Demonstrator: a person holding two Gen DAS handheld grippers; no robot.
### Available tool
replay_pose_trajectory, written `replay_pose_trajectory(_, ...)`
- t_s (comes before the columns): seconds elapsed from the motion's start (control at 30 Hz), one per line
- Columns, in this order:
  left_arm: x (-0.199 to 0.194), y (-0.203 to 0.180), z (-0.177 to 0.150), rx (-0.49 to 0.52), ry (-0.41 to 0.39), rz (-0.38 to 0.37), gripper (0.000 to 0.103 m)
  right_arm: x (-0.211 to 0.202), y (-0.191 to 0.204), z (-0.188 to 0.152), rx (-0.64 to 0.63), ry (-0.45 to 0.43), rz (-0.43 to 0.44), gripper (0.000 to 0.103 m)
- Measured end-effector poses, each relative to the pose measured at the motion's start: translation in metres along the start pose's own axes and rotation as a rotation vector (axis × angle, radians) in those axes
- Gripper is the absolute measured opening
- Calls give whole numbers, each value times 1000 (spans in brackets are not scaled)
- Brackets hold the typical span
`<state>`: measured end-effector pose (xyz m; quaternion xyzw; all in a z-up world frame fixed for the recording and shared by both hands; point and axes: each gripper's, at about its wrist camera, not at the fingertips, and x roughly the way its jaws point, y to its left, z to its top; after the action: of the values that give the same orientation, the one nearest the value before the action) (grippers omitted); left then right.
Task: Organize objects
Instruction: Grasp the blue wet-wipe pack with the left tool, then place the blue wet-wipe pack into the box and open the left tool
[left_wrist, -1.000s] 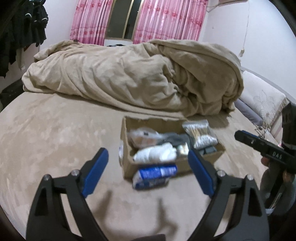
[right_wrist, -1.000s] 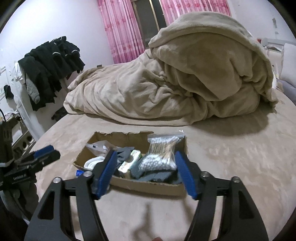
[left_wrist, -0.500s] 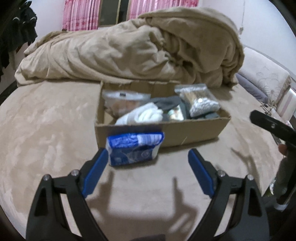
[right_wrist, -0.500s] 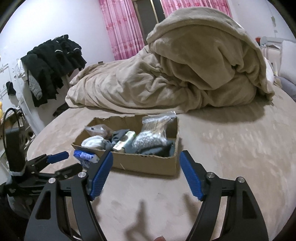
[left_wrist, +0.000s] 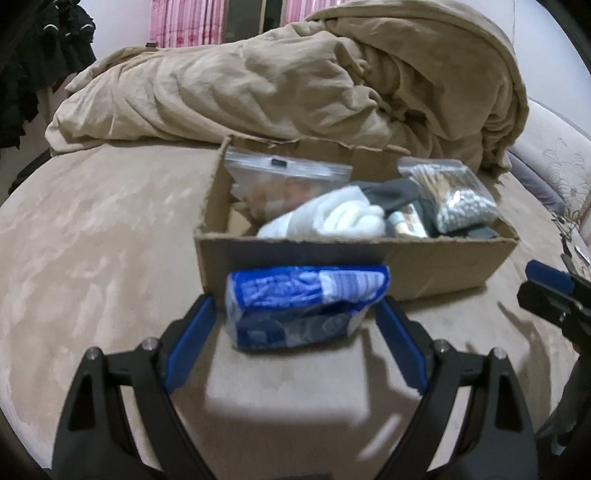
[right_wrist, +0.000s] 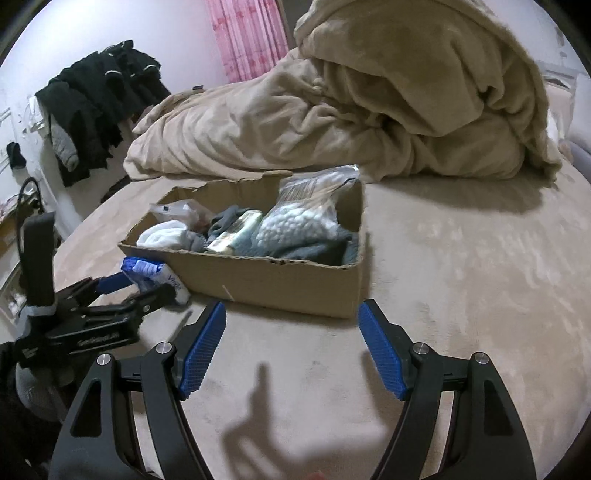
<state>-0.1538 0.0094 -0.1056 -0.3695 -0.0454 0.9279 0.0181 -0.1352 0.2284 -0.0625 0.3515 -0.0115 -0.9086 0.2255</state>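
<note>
Your left gripper (left_wrist: 295, 325) sits low over the bed (left_wrist: 92, 236), its jaws spread wide on either side of the blue packet (left_wrist: 303, 306), which lies on the bedcover just in front of the cardboard box (left_wrist: 406, 266), touching or nearly touching its near wall. The blue pads (left_wrist: 184, 343) flank the packet's ends; you cannot tell from either view whether they touch it, and the jaws are not pressing it in.

The packet is a soft, crinkled plastic wrapper, deep blue with a white panel on its right part and pale print across the top. From the left wrist the print is too blurred to read. From the right wrist the packet (right_wrist: 155, 275) shows a white end with a word that starts with "V"; the rest is unclear.

The box holds a zip bag (left_wrist: 288, 177), a white cloth bundle (left_wrist: 332, 221), dark grey fabric (left_wrist: 391, 194), a small printed carton (left_wrist: 410, 225) and a clear bag of cotton swabs (left_wrist: 454, 195). No label on these is legible.

Your right gripper (right_wrist: 291, 343) hovers over the bedcover near the box's right corner, jaws wide apart and holding nothing. A crumpled beige duvet (right_wrist: 369, 103) is heaped behind the box. White lettering on the left gripper's body is visible from the right wrist but unreadable.
</note>
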Motion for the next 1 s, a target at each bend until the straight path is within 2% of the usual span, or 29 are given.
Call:
replay_pose_trajectory(0.07, 4, -2, -1, 5, 4, 6, 88, 3, 0, -1, -6, 6, -3, 77)
replay_pose_trajectory(0.13, 5, -3, -2, 3, 6, 9, 76, 7, -1, -3, -8, 15, -7, 77)
replay_pose_trajectory(0.33, 0, -5, -3, 11, 3, -22, 69, 7, -3, -4, -1, 20, -14, 77)
replay_pose_trajectory(0.67, -40, -11, -4, 30, -52, -64, 69, -5, 3, 2, 0, -13, -7, 77)
replay_pose_trajectory(1.0, -92, -12, 12, 12, -111, -134, 69, -30, 21, 20, -4, -75, 8, 77)
